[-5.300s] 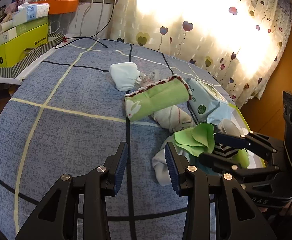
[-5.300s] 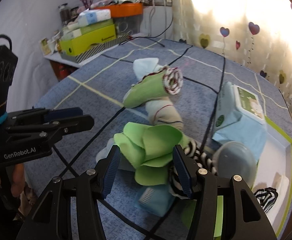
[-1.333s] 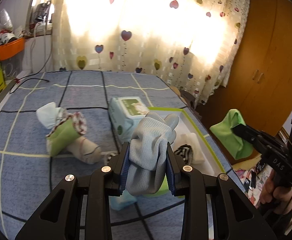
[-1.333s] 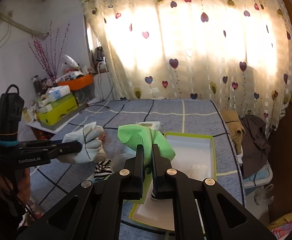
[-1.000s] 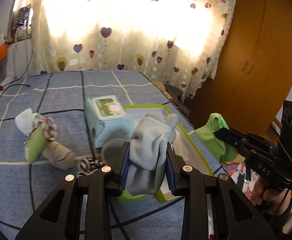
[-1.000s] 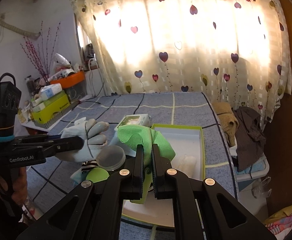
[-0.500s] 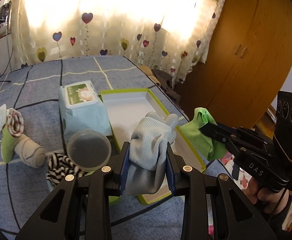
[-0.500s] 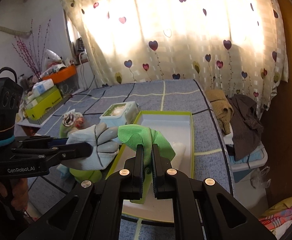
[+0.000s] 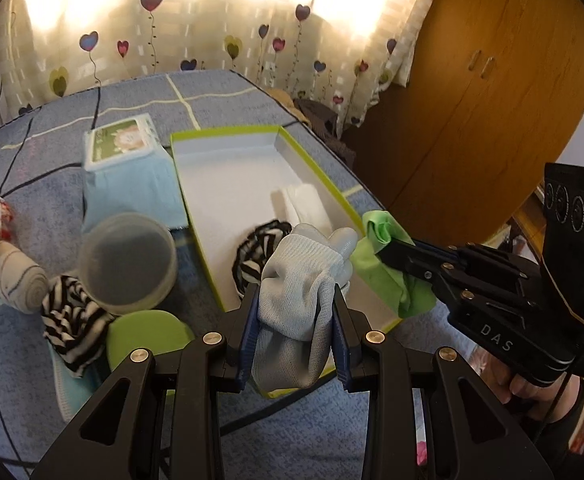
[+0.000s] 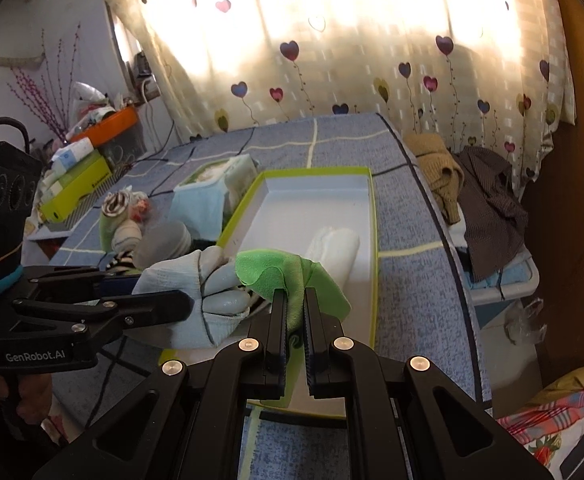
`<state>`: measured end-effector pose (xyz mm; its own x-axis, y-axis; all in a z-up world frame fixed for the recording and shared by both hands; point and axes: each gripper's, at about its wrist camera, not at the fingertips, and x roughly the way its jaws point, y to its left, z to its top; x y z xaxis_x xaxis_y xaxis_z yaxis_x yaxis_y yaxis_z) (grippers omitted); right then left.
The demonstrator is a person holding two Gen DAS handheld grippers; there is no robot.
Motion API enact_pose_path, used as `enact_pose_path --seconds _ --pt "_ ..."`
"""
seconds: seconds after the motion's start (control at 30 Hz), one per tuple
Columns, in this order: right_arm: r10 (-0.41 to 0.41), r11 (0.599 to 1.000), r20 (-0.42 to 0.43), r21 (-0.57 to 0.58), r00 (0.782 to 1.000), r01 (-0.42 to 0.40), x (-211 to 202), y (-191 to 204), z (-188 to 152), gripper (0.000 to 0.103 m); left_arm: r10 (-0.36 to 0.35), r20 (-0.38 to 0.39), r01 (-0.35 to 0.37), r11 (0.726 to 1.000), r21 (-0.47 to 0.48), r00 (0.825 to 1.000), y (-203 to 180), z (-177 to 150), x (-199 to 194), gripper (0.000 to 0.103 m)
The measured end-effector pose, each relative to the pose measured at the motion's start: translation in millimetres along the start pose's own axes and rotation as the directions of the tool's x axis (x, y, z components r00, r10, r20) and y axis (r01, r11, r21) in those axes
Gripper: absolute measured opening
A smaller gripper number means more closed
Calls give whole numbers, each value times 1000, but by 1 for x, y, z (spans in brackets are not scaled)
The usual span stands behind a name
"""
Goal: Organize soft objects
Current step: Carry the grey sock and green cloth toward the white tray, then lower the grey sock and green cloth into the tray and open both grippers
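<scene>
My left gripper [image 9: 295, 300] is shut on a pale grey-blue sock [image 9: 296, 280] and holds it above the near end of the green-rimmed white box [image 9: 228, 184]. My right gripper [image 10: 295, 300] is shut on a green cloth [image 10: 280, 268], also above the box's near end [image 10: 316, 208], just right of the sock [image 10: 196, 280]. In the box lie a striped black-and-white sock [image 9: 258, 252] and a white folded item [image 9: 304, 204]. The right gripper and the green cloth [image 9: 388, 276] also show in the left wrist view.
Left of the box lie a blue wipes pack [image 9: 128, 172], a round translucent lid [image 9: 126, 260], a striped sock [image 9: 72, 320], a beige sock roll [image 9: 16, 280] and a green lid [image 9: 148, 340]. Clothes [image 10: 472, 184] hang off the bed's right edge. A wooden wardrobe [image 9: 492, 80] stands right.
Both grippers picked up their items from the pile, then carried them right and forward over the box. In the last half second both dropped closer to the box's near end.
</scene>
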<state>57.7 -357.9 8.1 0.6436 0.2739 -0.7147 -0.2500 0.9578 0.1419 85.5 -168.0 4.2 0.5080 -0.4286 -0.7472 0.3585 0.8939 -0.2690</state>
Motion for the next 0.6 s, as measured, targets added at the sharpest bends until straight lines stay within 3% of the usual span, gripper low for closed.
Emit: enact_pose_path --seconds 0.6 --pt "-12 999 -110 32 994 16 41 -17 -5 7 45 -97 -43 999 18 994 -6 6 40 33"
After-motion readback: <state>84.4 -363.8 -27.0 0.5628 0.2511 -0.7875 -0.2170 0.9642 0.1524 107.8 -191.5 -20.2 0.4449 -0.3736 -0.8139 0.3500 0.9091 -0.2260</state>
